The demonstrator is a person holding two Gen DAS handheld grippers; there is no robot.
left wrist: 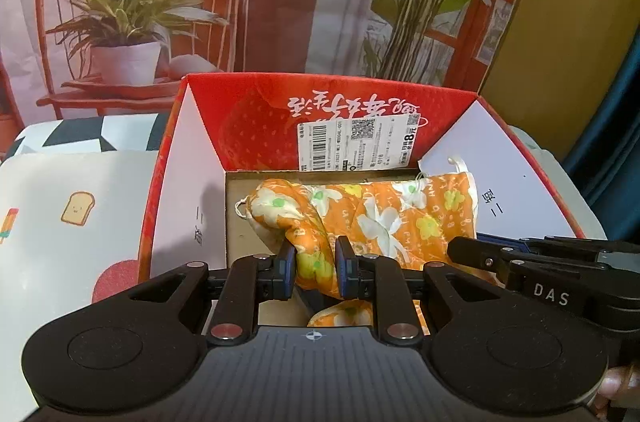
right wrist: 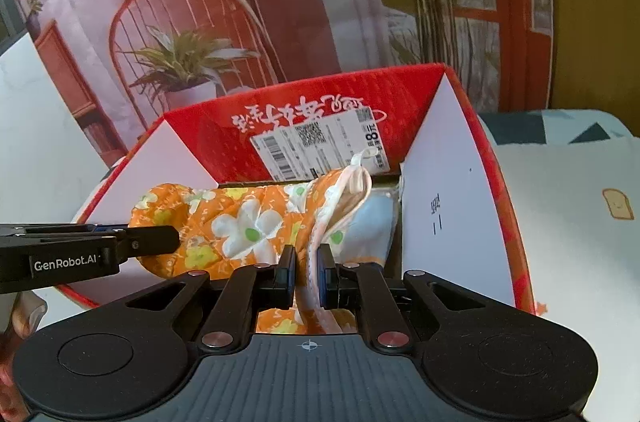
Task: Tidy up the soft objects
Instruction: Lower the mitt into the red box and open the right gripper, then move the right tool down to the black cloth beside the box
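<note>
Both the left gripper point(left wrist: 316, 268) and right gripper point(right wrist: 307, 272) pinch the orange flowered quilted oven mitt point(left wrist: 384, 218) inside the open red cardboard box point(left wrist: 256, 118).

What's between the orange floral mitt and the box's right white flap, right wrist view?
A pale blue soft item lies between the orange floral mitt and the right white flap of the red box; only the right wrist view shows it.

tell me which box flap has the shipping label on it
The far red flap, standing behind the mitt; its label is white with a barcode. The two side flaps are plain white inside.
</note>
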